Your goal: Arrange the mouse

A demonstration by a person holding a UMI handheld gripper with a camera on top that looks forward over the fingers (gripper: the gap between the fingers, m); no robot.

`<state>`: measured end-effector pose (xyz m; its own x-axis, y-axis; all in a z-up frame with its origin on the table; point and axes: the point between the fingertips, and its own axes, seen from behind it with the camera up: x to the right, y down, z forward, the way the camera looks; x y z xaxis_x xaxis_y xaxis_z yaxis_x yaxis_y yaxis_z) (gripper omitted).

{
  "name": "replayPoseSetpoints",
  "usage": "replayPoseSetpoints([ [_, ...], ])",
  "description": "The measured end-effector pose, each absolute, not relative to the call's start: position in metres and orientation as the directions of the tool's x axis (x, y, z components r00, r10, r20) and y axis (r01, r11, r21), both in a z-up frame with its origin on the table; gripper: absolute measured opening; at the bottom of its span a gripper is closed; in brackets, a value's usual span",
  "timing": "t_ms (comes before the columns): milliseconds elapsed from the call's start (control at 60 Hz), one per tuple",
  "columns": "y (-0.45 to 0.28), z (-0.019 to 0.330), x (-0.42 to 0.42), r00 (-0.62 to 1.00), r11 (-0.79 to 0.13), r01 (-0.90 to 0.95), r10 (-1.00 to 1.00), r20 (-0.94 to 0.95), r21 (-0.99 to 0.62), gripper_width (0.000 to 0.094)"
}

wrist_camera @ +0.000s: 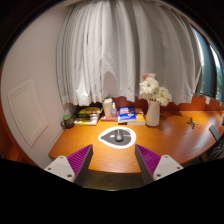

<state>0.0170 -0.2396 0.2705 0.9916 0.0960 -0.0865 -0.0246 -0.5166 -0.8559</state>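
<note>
Wooden desk (175,148) bearing a dark mouse (119,137) on its grey mouse pad (117,142), just ahead of the gripper (114,157), whose purple-padded fingers stand apart, empty, aligned for approach.

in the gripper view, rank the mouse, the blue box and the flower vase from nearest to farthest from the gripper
From the open gripper:
1. mouse, on its mouse pad just ahead of the fingers, centred between them.
2. blue box, behind the mouse, toward the back of the table.
3. flower vase, beyond and to the right; close to the box, so this order is less sure.
</note>
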Motion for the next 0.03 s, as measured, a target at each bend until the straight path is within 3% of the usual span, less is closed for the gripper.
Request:
replayPoseSetpoints([
  [33, -0.2398, 0.2700, 0.0165, 0.992, -0.519, -0.024, 0.097, -0.086, -0.855, 0.0844],
])
